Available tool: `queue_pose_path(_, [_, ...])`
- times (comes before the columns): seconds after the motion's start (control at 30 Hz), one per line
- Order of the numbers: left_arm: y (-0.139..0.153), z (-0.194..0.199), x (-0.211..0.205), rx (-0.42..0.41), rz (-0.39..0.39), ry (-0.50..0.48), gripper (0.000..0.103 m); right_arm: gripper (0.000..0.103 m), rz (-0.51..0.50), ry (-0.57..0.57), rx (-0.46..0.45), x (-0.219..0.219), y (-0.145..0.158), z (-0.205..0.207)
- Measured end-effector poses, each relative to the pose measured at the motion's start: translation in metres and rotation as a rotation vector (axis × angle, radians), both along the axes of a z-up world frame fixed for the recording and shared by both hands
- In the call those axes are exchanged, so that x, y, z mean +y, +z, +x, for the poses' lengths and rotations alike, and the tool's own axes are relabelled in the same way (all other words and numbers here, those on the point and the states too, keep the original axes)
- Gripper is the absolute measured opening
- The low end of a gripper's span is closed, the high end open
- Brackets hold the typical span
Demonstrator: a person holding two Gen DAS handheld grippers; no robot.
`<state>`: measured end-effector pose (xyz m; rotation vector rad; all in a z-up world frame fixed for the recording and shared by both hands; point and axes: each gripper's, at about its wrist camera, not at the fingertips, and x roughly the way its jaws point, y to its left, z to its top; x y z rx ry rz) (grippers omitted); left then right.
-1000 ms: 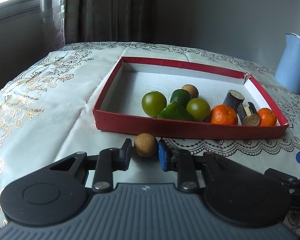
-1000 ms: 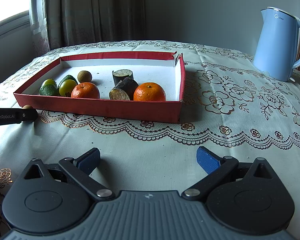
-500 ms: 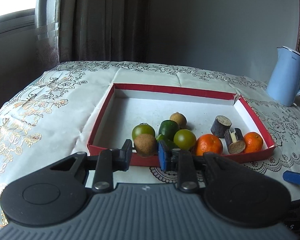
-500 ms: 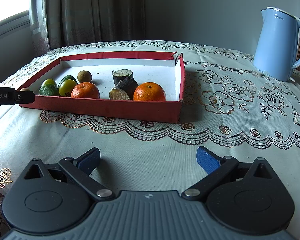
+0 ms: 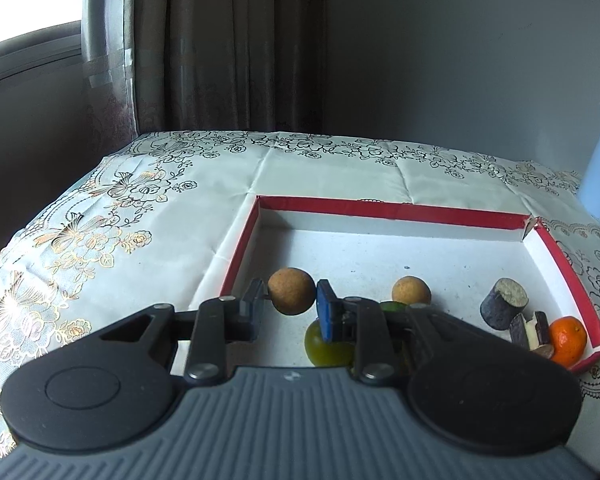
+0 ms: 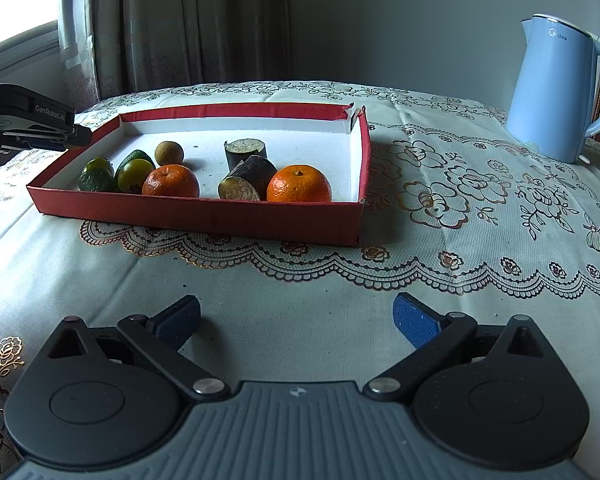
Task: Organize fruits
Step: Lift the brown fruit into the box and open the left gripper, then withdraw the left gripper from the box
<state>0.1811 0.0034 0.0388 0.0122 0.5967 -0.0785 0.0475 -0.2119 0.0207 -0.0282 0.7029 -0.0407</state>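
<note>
Left gripper (image 5: 291, 305) clamped on a round brown longan (image 5: 291, 290), held in the air above the near left part of the red-walled tray (image 5: 384, 210). Tray holds a second longan (image 5: 411, 290), green fruits (image 6: 135, 176), two mandarins (image 6: 299, 184) and dark cut sugarcane pieces (image 6: 246, 151). Right gripper (image 6: 296, 318) low over the floral tablecloth (image 6: 440, 208), jaws spread wide, nothing between them; blue kettle (image 6: 556, 88) stands to the tray's right.
</note>
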Motion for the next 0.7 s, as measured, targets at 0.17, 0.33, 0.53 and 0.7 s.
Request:
queue_pose_path(0.17, [-0.008, 0.003, 0.002, 0.016, 0.008, 0.014, 0.025, 0.103, 0.0, 0.0, 0.0, 0.0, 0.0, 0.0])
queue_pose_path(0.33, [-0.009, -0.002, 0.006, 0.004, 0.019, 0.041, 0.045, 0.103, 0.0, 0.0, 0.0, 0.0, 0.0, 0.0])
queue_pose_path(0.53, [0.004, -0.036, 0.003, -0.12, 0.096, 0.056, 0.099, 0.103, 0.0, 0.0, 0.0, 0.0, 0.0, 0.0])
queue_pose_path(0.7, [0.012, -0.068, 0.003, -0.139, 0.08, 0.033, 0.103, 0.103, 0.0, 0.0, 0.0, 0.0, 0.0, 0.0])
